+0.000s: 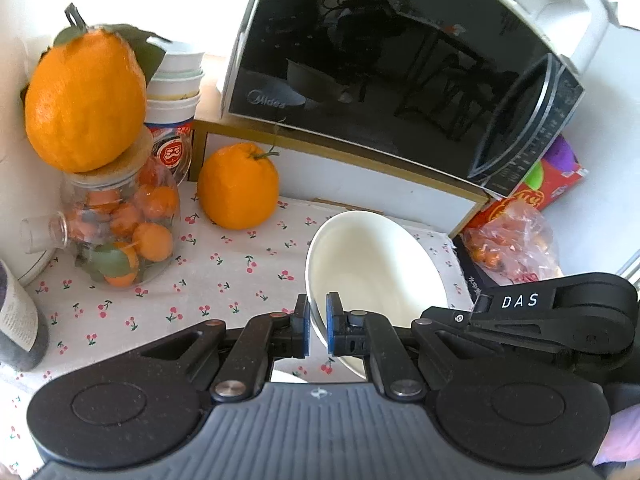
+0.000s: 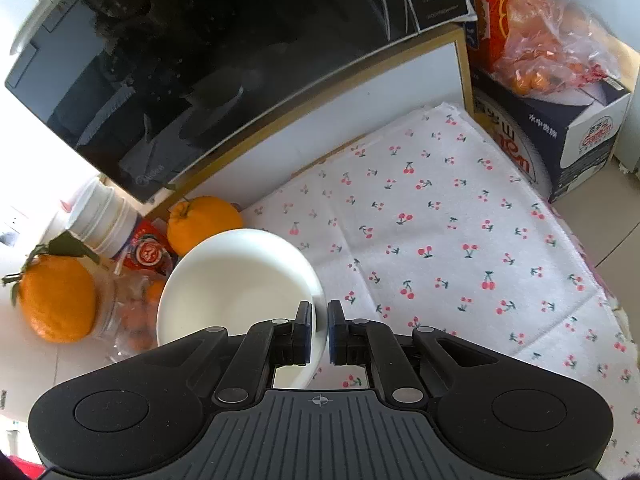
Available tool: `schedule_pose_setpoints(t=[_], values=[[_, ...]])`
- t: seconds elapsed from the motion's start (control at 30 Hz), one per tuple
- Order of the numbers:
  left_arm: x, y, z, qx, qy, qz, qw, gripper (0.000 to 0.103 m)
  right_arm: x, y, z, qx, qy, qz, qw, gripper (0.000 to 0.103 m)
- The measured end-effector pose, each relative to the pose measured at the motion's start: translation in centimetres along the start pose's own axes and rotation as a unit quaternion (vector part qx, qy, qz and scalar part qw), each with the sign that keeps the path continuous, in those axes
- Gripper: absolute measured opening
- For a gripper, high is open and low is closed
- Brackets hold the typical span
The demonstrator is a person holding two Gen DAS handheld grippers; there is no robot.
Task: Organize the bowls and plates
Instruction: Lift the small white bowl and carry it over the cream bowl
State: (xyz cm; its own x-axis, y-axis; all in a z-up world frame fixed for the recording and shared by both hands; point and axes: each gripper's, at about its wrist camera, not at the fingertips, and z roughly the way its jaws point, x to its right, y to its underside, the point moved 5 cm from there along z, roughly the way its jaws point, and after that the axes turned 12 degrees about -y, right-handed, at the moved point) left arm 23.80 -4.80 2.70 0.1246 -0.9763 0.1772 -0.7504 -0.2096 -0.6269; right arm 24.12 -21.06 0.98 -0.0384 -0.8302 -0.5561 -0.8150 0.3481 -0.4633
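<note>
Left gripper clenched on the near-left rim of a white bowl, blue pads pressing the wall from both sides, one inside and one outside. Right gripper clenched on the right rim of the same white bowl, again one pad inside, one outside. Bowl empty, tilted, held between both tools above a white cloth with small red cherries; whether the bowl's base touches the cloth, cannot tell. Seen from the left wrist view, right tool's black body marked "DAS" at the right edge, just beside the bowl. Behind the bowl, a black microwave oven standing on a white shelf with a gold-coloured edge. In front of that shelf, on the cloth, one large orange fruit with a stem. Further left, a glass jar full of small oranges, with a second big orange resting on its lid. Behind the jar, a stack of white cups. At the far right, a red box and a dark box, with a clear plastic bag of small orange fruits lying on top of the dark one. At the lower left edge of the left wrist view, part of a dark bottle with a label.
</note>
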Motion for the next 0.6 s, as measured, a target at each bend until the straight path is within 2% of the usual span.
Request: schedule_pose_setpoints(t=[0.37,0.6], values=[[0.9,2.2,-3.3,-0.003,0.008,0.018,0.9998,0.008,0.3,1.9,-5.2,0.015,-0.017,-0.007,1.0,0.009],[1.5,4.9,-4.8,-0.023,0.031,0.026,0.9989,0.009,2.5,4.1,-7.8,0.019,-0.027,0.004,0.999,0.009]])
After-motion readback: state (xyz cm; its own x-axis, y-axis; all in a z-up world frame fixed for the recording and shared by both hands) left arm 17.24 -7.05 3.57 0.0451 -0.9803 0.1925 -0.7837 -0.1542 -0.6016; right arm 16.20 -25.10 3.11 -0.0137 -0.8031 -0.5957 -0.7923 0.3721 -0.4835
